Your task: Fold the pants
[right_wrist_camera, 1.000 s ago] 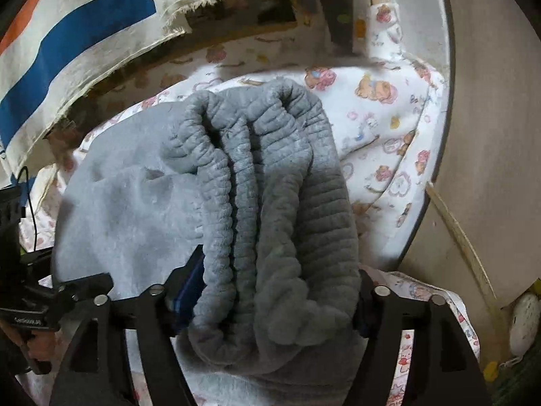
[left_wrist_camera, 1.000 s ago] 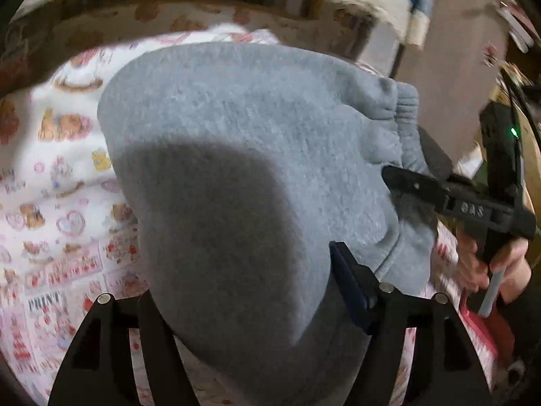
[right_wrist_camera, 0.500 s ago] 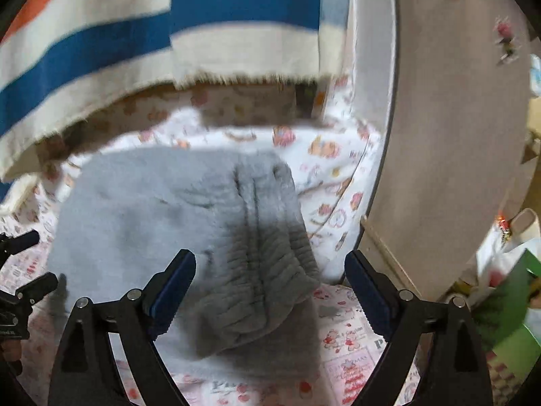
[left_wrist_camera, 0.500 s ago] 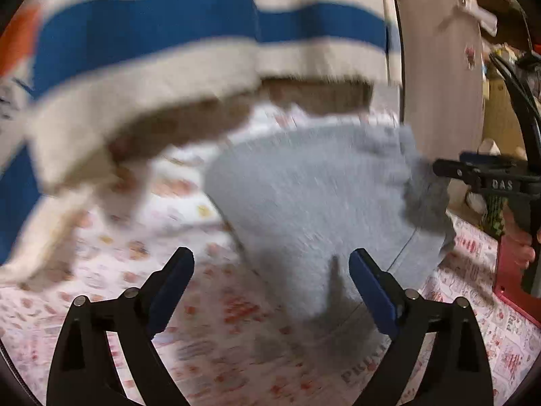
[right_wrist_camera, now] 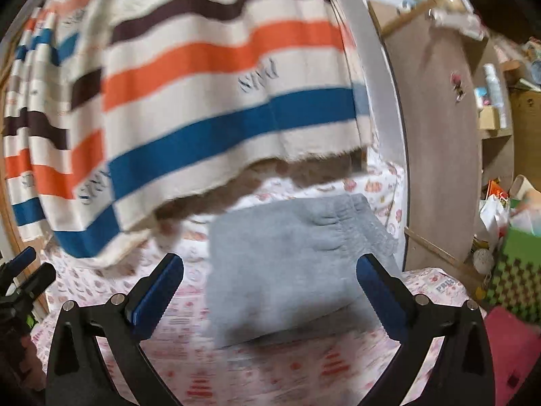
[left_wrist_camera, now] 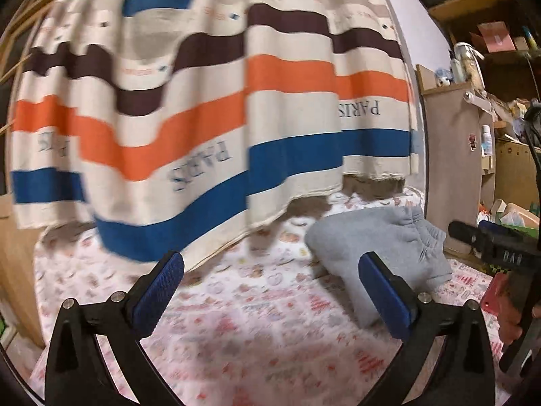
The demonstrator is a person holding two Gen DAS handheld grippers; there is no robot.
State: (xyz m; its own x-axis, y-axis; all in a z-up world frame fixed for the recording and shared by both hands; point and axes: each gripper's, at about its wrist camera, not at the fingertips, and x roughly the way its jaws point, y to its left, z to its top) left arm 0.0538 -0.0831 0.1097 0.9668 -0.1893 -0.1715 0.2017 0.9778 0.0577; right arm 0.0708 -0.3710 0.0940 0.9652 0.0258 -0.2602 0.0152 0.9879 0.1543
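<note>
Item: grey pants (right_wrist_camera: 290, 264), folded into a compact block, lying on the patterned pink-and-white cloth (left_wrist_camera: 257, 321) covering the bench, elastic waistband toward the far right, beneath the hem of a striped curtain (left_wrist_camera: 209, 108) printed "PARIS". Left gripper (left_wrist_camera: 270, 301): jaws wide apart, holding nothing, raised clear of the cloth with the pants off to its right; right gripper (right_wrist_camera: 270, 297): jaws wide apart, holding nothing, the pants lying beyond and between its blue pads (right_wrist_camera: 159, 291). Adjacent: brown wooden panel (right_wrist_camera: 439, 135) right of the bench.
</note>
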